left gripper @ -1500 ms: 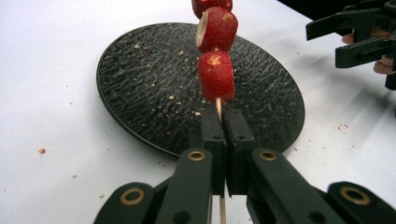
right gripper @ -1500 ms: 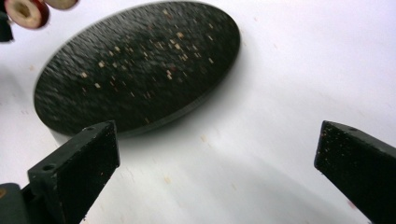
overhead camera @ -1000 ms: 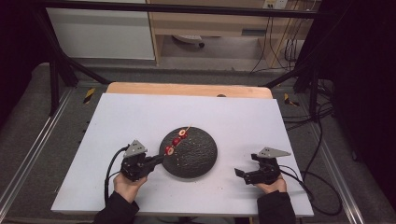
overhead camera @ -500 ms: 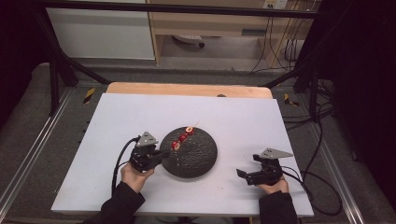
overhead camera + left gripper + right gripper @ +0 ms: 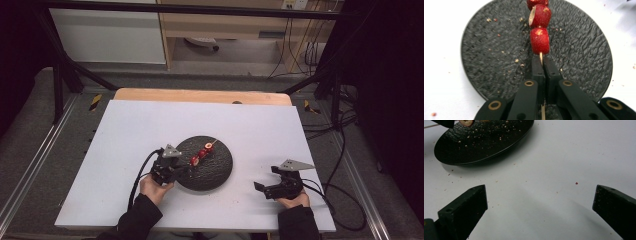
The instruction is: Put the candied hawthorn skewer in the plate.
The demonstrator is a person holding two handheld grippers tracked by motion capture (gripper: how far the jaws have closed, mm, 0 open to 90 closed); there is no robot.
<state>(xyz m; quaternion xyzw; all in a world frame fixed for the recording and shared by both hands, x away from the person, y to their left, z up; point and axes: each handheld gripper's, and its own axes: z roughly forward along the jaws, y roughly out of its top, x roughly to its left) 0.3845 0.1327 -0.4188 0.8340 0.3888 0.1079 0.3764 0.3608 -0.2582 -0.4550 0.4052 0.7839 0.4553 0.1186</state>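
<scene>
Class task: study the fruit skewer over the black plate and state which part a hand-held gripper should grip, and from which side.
Grip the bare wooden stick below the lowest red fruit piece, coming end-on from the skewer's free end at the plate's near-left rim. The fruit is round and soft; the thin stick fits flat between shut jaws, as the left hand-held gripper shows.

Your white counter (image 5: pixel 150 125) carries a round black textured plate (image 5: pixel 217 172) near its front middle. Around the plate, small red and tan crumbs (image 5: pixel 576 183) dot the counter's surface.
</scene>
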